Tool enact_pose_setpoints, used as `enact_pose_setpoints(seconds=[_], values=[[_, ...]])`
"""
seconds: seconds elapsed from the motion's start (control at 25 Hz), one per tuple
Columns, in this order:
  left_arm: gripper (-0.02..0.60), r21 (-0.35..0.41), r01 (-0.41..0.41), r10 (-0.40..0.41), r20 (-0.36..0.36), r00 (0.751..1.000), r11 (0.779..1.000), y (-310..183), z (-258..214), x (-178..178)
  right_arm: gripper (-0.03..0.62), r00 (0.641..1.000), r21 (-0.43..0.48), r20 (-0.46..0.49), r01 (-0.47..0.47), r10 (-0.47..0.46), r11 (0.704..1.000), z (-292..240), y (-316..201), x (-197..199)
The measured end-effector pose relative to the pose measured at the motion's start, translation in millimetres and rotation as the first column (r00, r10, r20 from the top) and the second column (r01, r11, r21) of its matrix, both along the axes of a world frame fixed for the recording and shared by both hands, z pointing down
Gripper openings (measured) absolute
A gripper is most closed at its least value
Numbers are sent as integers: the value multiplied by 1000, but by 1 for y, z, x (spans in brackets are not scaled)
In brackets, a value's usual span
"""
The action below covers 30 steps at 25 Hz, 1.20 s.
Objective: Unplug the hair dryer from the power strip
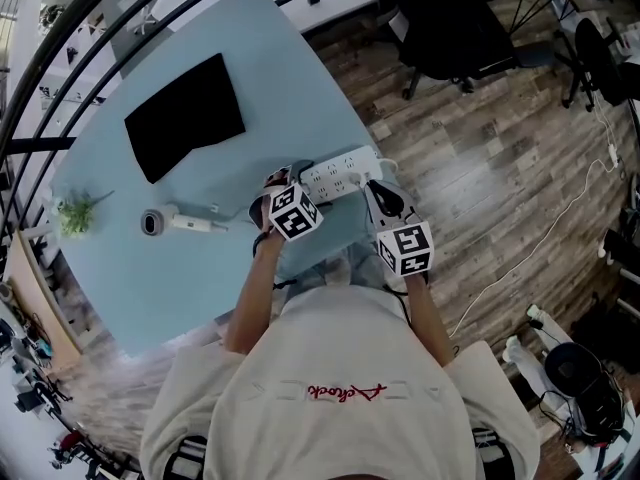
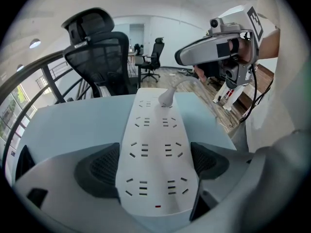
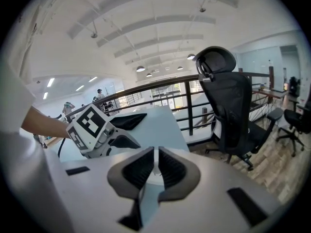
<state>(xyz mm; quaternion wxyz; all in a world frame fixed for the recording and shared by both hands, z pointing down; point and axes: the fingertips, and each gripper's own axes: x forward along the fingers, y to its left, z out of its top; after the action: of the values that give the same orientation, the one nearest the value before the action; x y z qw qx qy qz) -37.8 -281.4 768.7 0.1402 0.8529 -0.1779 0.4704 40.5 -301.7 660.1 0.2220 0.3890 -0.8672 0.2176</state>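
The left tool (image 2: 154, 163) is held spread wide, its pads flanking one end of the white power strip (image 2: 155, 130), which is laid at the edge of the blue surface (image 1: 270, 88). A white plug (image 2: 166, 97) is seated at the strip's far end. The right tool (image 3: 155, 165) is pressed together near that plug. The hair dryer (image 1: 182, 221) is laid well apart on the surface.
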Motion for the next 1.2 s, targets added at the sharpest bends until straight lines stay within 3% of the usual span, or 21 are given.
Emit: enact_pose_setpoints(seconds=[0.12, 0.24, 0.4, 0.8, 1.0, 1.2], values=[[433, 0, -1, 1, -4, 1000, 1000, 0, -1, 0, 35, 1000, -48, -7, 29, -30, 998, 8, 3, -9], [434, 2, -4, 4, -10, 1000, 1000, 0, 0, 0, 181, 997, -73, -48, 50, -53, 996, 19, 7, -18], [434, 5, -4, 5, -11, 1000, 1000, 0, 3, -2, 219, 990, -108, -121, 66, -79, 992, 36, 11, -25], [434, 13, -8, 9, -14, 1000, 1000, 0, 1, 0, 219, 970, -175, -232, 26, -67, 984, 63, 0, -25], [434, 16, -10, 11, -17, 1000, 1000, 1, 2, -1, 216, 967, -150, -240, 46, -82, 988, 77, -2, -29], [434, 16, -12, 12, -16, 1000, 1000, -1, -1, 0, 150, 961, -122, -266, 39, -71, 992, 76, -6, -22]])
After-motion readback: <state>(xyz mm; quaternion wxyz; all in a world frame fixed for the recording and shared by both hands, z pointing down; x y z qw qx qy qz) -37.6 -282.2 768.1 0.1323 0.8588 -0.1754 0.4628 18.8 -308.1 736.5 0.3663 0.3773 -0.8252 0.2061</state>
